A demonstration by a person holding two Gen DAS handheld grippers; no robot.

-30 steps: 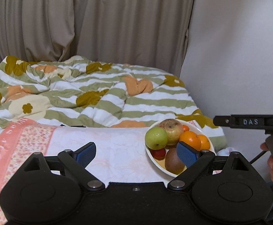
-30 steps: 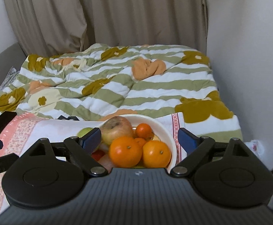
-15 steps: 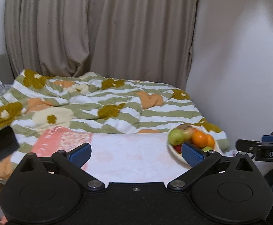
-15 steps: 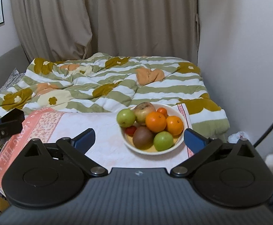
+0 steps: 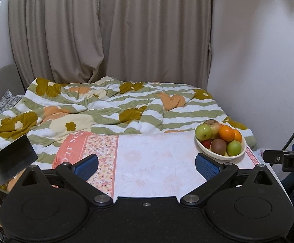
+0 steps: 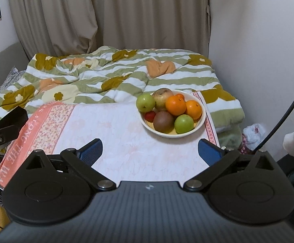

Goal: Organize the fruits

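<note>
Your cloth-covered table (image 6: pixel 126 133) stands before the bed, bare except at its far right, where the bowl (image 6: pixel 202 119) holds every fruit (image 6: pixel 175 105) you can see. Your left gripper (image 5: pixel 146 166) and right gripper (image 6: pixel 150 151) both gape wide, holding nothing, near you. This fits either finished sorting or fruit yet unmoved.

Cream bowl (image 6: pixel 201 119) sits upright on the right end of the pink cloth, piled with fruit. Green apple (image 6: pixel 145 102) at back left, touching a russet apple (image 6: pixel 163 98) behind. Two oranges (image 6: pixel 175 105) side by side on the right, a small one (image 6: pixel 180 96) behind them. Brown kiwi (image 6: pixel 164 121) in front, second green apple (image 6: pixel 183 123) just right of it. Small red fruit (image 6: pixel 150 115) tucked low at left.
</note>
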